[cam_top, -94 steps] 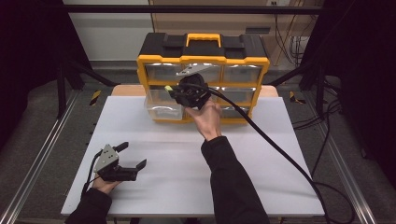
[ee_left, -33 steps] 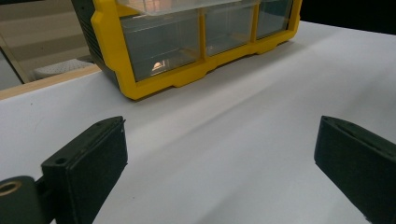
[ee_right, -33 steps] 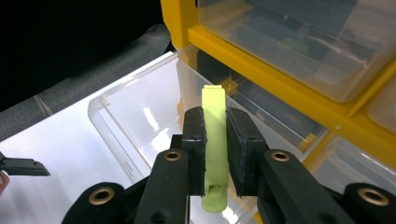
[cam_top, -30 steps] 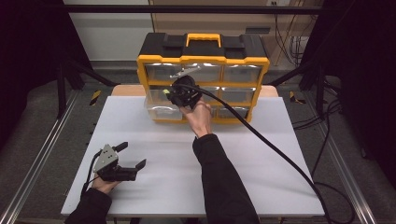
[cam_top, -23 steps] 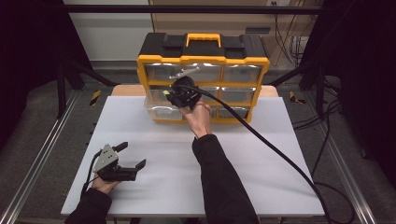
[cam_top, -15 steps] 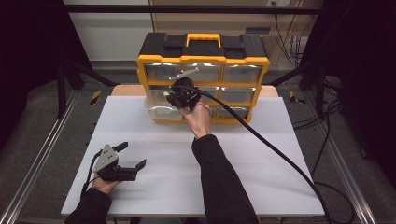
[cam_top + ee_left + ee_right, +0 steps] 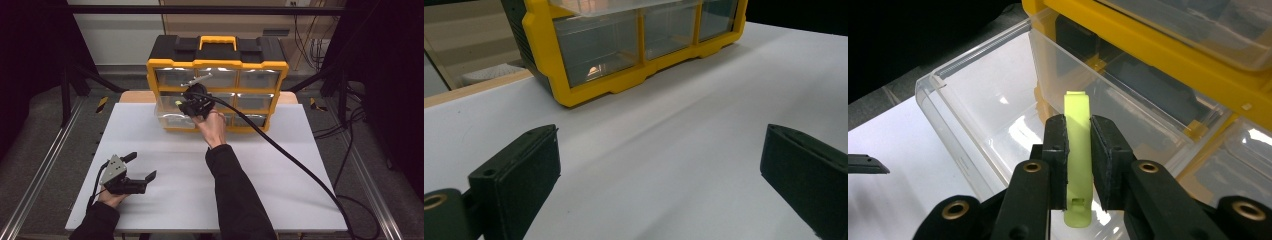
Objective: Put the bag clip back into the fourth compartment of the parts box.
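Observation:
A yellow and black drawer organizer stands at the far side of the white table. Its lower-left clear drawer is pulled out. My right gripper hovers over that drawer, shut on a flat yellow-green plastic piece. In the right gripper view the piece stands upright between the pads, above the drawer's bare inside. My left gripper rests at the table's front left, open with nothing between its fingers.
A thick black cable trails from the right gripper across the table to the right. The organizer's other clear drawers are closed. The white table has bare room in front of the organizer.
Since about three seconds ago my right gripper has shifted slightly left over the pulled-out drawer with the piece still in it. It has barely moved in the last second. The left gripper is unmoved.

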Motion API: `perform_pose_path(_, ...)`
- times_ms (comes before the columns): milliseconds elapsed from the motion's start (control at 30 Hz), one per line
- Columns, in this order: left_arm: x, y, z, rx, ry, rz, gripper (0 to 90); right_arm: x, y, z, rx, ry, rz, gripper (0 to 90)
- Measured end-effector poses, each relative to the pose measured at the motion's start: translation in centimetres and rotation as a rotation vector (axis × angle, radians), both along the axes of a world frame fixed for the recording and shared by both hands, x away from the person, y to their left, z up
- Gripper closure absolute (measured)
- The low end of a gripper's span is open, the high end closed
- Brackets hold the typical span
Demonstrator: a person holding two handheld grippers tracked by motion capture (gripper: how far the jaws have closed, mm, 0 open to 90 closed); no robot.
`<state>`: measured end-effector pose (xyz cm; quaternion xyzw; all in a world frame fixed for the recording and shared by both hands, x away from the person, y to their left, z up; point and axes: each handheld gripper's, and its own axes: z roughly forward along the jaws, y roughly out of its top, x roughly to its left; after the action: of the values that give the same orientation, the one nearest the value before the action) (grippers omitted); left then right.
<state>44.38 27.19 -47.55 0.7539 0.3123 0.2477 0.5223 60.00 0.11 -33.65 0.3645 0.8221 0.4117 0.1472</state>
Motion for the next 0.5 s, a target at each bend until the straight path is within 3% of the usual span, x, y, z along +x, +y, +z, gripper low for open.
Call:
perform_pose_path(100, 0.0, 0.0, 0.0, 0.001, -0.001, -0.001, 2.5, 0.0, 0.0, 0.0, 0.001, -0.002, -0.001, 76.5)
perform_pose_path(267, 0.0, 0.0, 0.0, -0.002, -0.001, 0.000, 2.5, 0.0, -0.1, 0.2, 0.014, -0.022, 0.000, 66.1)
perform_pose_path(500, 0.0, 0.0, 0.0, -0.003, -0.001, 0.000, 2.5, -0.8, -0.6, 1.3, 0.069, -0.108, 0.000, 44.7)
